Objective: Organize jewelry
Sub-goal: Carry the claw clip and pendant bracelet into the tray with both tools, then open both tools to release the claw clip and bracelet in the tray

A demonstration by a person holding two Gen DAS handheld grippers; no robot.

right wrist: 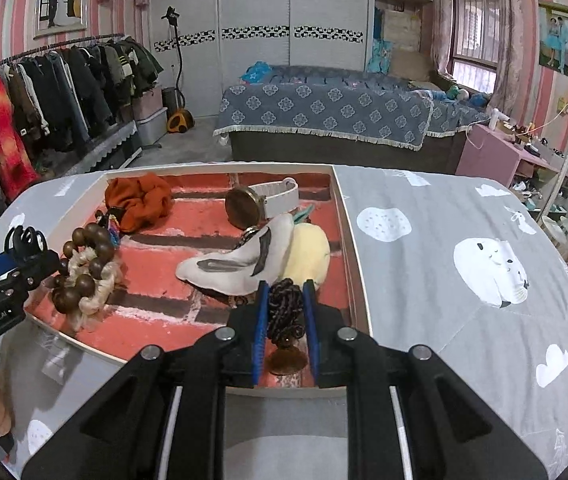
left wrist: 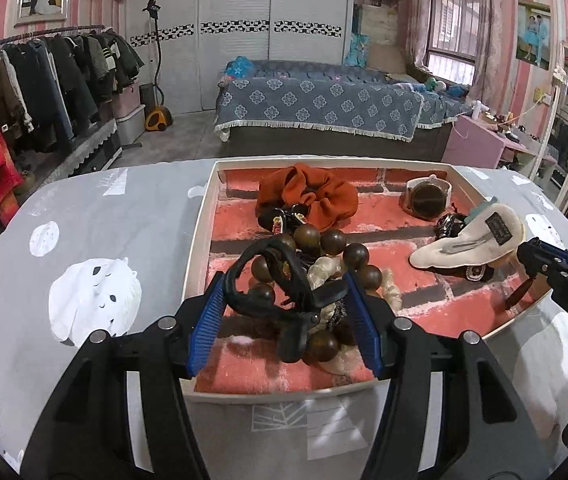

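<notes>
A shallow white-rimmed tray [left wrist: 204,216] lined with red brick-pattern paper sits on a grey cloth printed with white bears [left wrist: 96,292]. The left gripper [left wrist: 284,300], at the tray's 7 o'clock corner, has its blue-padded jaws closed about halfway onto a black plastic claw hair clip [left wrist: 272,280], held above a bracelet of dark brown wooden beads [left wrist: 333,242]. The right gripper [right wrist: 285,312], at the tray's 5 o'clock edge, is nearly closed, pinching a dark braided cord ornament [right wrist: 285,310]. At 12 o'clock lie a rust-orange fabric scrunchie [left wrist: 307,196] and a round-faced watch with a white strap [right wrist: 262,200].
</notes>
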